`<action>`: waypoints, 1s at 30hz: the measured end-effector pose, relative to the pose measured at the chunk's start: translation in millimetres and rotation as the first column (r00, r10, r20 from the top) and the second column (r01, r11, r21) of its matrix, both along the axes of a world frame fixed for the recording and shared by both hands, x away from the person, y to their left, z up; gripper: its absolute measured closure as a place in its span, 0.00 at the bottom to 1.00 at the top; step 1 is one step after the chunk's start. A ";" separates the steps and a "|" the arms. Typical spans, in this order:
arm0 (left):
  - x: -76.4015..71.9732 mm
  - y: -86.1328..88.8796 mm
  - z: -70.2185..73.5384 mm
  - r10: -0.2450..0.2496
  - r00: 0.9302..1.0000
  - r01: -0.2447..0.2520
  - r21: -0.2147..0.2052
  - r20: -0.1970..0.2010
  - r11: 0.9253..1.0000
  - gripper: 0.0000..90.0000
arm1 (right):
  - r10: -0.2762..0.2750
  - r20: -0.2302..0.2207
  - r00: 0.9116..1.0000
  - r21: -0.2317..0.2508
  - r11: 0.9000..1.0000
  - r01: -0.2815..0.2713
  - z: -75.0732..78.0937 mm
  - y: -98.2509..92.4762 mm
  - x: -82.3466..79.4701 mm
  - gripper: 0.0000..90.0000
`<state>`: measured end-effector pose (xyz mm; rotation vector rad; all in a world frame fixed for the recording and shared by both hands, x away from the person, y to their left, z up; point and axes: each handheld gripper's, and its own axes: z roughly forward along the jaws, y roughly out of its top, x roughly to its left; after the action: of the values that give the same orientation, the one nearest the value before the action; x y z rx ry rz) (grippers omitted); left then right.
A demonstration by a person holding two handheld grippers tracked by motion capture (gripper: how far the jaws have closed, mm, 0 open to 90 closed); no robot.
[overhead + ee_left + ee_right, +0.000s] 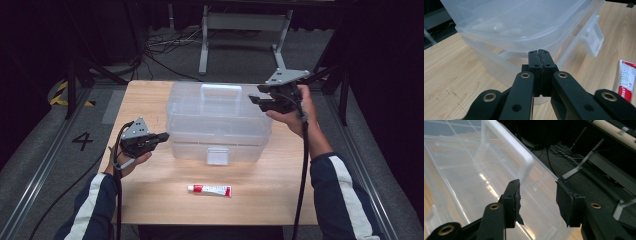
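clear plastic box (217,122) sits mid-frame on the wooden worktop (150,197), one box, one red-and-white tube (209,190) below it. left tool (161,137), held level at centre left, is shut on nothing, tips just beside the box's left end. right tool (258,100), raised at upper right over the lid's corner, stands partly open and empty.

Dim room, dark from nine to three o'clock; overhead light brightens the wooden table (150,200). Glare streaks the clear plastic box (486,187). Nearby black jaws look soft.
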<state>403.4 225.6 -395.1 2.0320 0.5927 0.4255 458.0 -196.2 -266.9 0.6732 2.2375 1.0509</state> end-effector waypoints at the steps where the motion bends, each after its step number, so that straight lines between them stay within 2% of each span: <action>1: 0.0 0.0 0.5 0.001 1.000 -0.001 -0.003 -0.001 1.000 1.00 | -0.010 0.006 1.000 0.004 1.000 0.010 0.5 -6.3 -2.6 0.60; 8: 1.7 0.9 4.8 -0.004 1.000 0.004 -0.010 0.007 1.000 1.00 | -0.050 0.012 0.999 0.041 0.998 0.050 -7.9 -43.5 -15.6 0.57; 15: 2.9 1.0 8.8 -0.002 1.000 0.002 -0.017 0.015 1.000 1.00 | -0.094 0.008 0.996 0.051 0.994 0.094 -30.7 -77.0 -26.8 0.52; 18: 3.6 1.0 10.7 -0.001 1.000 0.001 -0.019 0.021 1.000 1.00 | -0.102 0.012 0.995 0.026 0.994 0.102 -43.2 -84.4 -30.2 0.49; 22: 4.8 1.1 11.9 -0.001 1.000 0.002 -0.018 0.019 1.000 1.00 | -0.094 -0.001 0.996 0.034 0.995 0.094 -56.2 -89.0 -32.3 0.48; 23: 5.3 1.3 12.5 0.001 1.000 0.000 -0.018 0.022 1.000 1.00 | -0.076 -0.008 0.997 0.028 0.997 0.076 -65.6 -88.6 -33.8 0.48; 24: 5.7 1.2 12.9 0.002 1.000 -0.002 -0.023 0.018 1.000 1.00 | -0.076 -0.008 0.997 0.028 0.997 0.076 -65.6 -88.6 -33.8 0.48; 26: 6.9 0.8 13.9 0.007 1.000 -0.006 -0.023 0.024 1.000 1.00 | -0.053 -0.016 0.998 0.008 0.999 0.053 -76.0 -86.3 -36.4 0.48; 30: 8.9 -1.1 15.6 0.007 1.000 -0.007 -0.016 0.030 1.000 1.00 | -0.043 -0.020 0.999 -0.007 0.999 0.043 -82.6 -84.0 -38.6 0.47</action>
<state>412.3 224.5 -379.5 2.0057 0.5836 0.4533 419.4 -280.2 -349.5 0.7292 2.2323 1.0194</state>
